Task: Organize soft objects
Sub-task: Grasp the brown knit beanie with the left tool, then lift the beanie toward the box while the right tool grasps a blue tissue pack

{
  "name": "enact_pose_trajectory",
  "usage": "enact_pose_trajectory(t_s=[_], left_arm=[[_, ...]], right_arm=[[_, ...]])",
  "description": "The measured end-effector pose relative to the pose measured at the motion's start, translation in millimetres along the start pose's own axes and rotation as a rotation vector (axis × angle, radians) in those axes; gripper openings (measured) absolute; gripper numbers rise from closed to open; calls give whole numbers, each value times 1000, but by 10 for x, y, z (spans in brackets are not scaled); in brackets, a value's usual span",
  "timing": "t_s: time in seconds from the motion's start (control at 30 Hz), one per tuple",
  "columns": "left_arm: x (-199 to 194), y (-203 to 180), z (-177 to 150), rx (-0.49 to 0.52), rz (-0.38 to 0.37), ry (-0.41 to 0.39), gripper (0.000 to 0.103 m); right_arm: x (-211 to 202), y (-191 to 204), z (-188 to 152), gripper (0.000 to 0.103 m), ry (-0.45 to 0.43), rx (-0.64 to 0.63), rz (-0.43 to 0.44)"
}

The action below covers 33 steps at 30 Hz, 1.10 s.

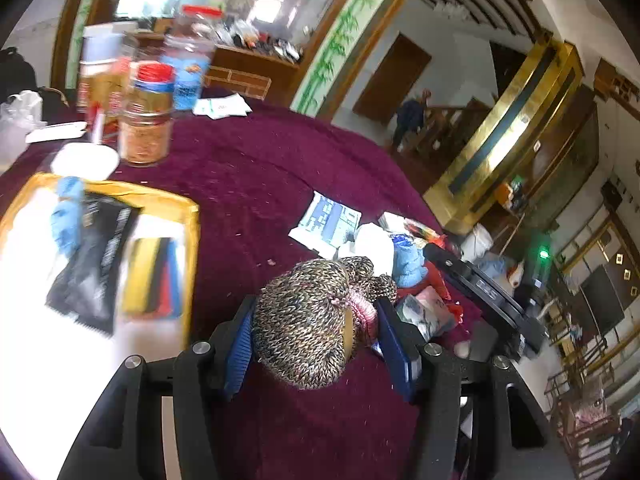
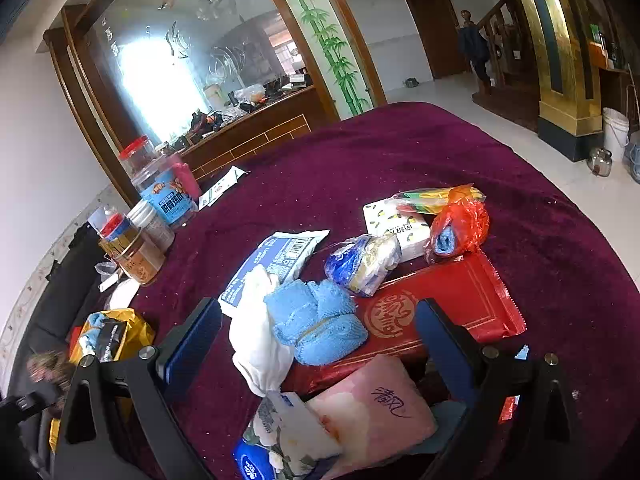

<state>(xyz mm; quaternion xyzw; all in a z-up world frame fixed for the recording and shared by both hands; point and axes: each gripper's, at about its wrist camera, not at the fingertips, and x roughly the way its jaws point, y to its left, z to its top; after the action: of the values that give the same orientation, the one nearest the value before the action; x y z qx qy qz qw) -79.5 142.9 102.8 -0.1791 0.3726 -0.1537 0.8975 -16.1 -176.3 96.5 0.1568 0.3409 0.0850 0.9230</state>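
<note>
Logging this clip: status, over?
Left gripper shut on knitted bundle. Right gripper open over blue towel. Yellow-rimmed tray ahead, unobstructed.

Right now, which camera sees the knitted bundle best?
The left wrist view: the knitted bundle sits big and sharp between the left gripper pads. The right wrist view shows only a blurry bit at the left edge.

A home's living room: staircase (image 2: 492, 40), etched-glass partition (image 2: 192, 52), cloth-covered table (image 2: 400, 152).

Both wrist cameras look steeply down over the cloth (image 1: 248, 184) at close range, sharing the pile (image 2: 320, 320); left view perhaps faces two o'clock.
</note>
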Motion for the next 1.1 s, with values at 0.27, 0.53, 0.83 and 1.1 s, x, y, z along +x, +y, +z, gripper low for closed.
enact_pose_trajectory(t_s=[0.27,0.53,0.83,1.1], left_arm=[[-575,527,-303,-113,27,-77,61],[-861,808,-406,-142,43,-138,61],[-821,940,-494,-162,20,-124,61],[-891,1095,-532,-183,33,-136,61]], right_arm=[[-90,9,-40,97,-15,-10,-39],[-491,206,-325,97,127,-71,94],[-275,542,-646,97,233,-184,-78],[77,748,-645,74,215,-189,-255]])
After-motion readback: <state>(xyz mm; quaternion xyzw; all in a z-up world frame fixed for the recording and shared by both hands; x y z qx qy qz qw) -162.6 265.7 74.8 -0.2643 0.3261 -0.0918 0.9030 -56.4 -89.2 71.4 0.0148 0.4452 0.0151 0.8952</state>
